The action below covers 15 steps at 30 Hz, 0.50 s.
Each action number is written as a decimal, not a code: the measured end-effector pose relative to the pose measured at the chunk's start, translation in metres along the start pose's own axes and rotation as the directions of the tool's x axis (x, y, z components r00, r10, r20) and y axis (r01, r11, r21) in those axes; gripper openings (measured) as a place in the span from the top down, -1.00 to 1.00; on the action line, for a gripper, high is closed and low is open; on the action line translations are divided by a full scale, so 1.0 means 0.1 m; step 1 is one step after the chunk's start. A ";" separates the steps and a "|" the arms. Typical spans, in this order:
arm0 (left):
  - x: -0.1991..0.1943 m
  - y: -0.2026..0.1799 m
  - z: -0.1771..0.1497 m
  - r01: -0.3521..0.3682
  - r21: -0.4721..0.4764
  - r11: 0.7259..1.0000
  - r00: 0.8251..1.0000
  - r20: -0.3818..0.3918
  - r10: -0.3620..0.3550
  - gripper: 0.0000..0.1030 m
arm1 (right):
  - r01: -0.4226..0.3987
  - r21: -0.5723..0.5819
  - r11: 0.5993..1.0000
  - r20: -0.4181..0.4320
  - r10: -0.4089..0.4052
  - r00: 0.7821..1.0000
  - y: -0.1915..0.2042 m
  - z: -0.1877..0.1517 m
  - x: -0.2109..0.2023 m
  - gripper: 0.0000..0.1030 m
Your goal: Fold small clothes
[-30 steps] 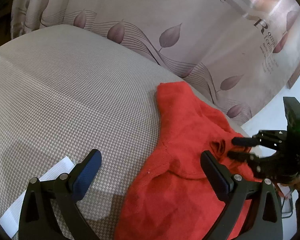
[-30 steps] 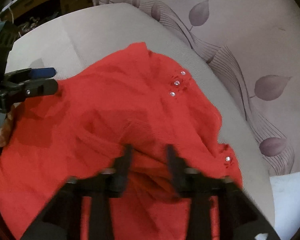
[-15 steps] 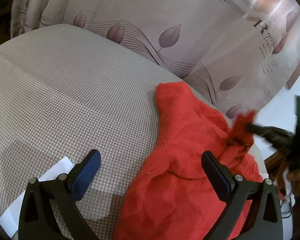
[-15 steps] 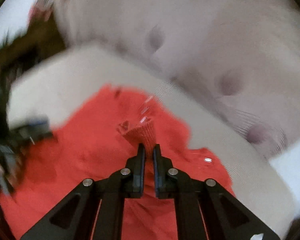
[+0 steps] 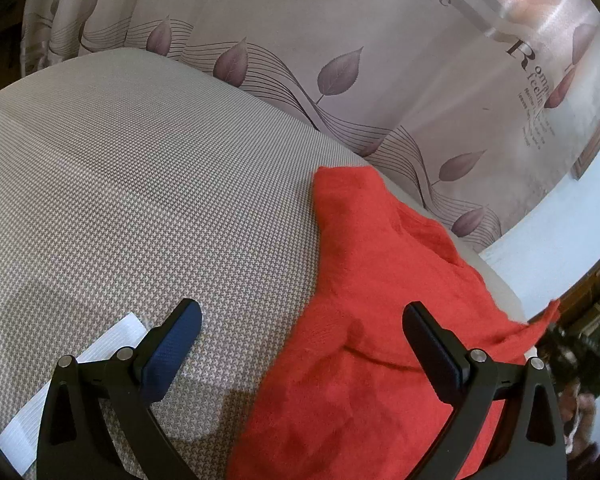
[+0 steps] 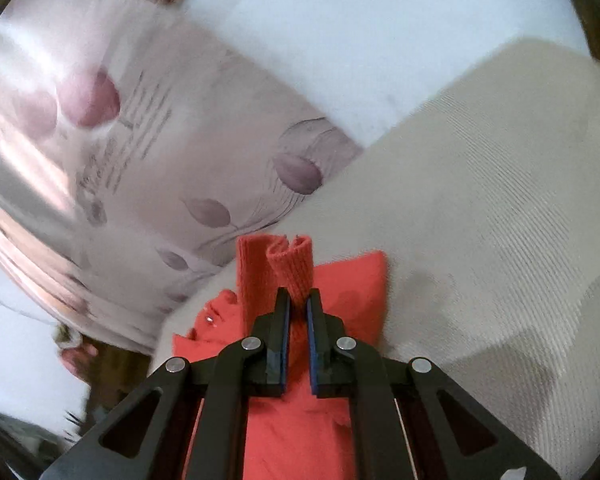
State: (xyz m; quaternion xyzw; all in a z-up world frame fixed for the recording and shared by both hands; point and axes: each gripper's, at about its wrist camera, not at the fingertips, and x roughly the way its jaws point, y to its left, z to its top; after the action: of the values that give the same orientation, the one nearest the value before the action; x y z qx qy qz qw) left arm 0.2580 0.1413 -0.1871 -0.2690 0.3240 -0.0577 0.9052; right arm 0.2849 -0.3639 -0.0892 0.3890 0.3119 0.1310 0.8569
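Note:
A small red knit garment point(image 5: 364, 320) lies on the grey woven cushion point(image 5: 148, 200), spread toward the right edge. My left gripper point(image 5: 300, 344) is open and empty, hovering over the garment's left edge. My right gripper point(image 6: 297, 300) is shut on a ribbed cuff of the red garment point(image 6: 292, 268) and holds it lifted off the cushion point(image 6: 480, 220). In the left wrist view the right gripper point(image 5: 572, 344) is a dark blur at the far right, with a stretched corner of the garment leading to it.
A leaf-patterned curtain point(image 5: 340, 60) hangs behind the cushion. A white paper strip point(image 5: 72, 392) lies on the cushion near my left finger. A pale wall point(image 6: 340, 32) is beyond the cushion's far edge.
My right gripper has shut on the garment's cuff, then pulled it up and away to the right, stretching the fabric. My left gripper has stayed open and still.

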 end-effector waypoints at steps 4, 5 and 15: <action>0.00 0.00 0.00 -0.003 0.002 1.000 1.000 0.000 0.003 -0.95 | -0.013 -0.019 1.000 -0.028 0.012 1.000 -0.09 -0.08 -0.04 0.73; -0.01 0.00 0.00 -0.003 0.002 1.000 1.000 0.000 0.003 -0.95 | -0.020 -0.008 1.000 -0.027 0.020 0.999 -0.11 -0.08 -0.07 0.72; 0.00 0.00 -0.01 -0.003 0.003 1.000 1.000 0.000 0.003 -0.95 | -0.010 0.158 0.987 0.018 0.007 1.000 -0.16 -0.24 -0.37 0.52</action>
State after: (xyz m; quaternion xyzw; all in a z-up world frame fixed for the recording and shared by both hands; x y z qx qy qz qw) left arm 0.2574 0.1410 -0.1874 -0.2672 0.3241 -0.0570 0.9057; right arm 0.2407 -0.3777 -0.0973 0.4583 0.3119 0.1062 0.8255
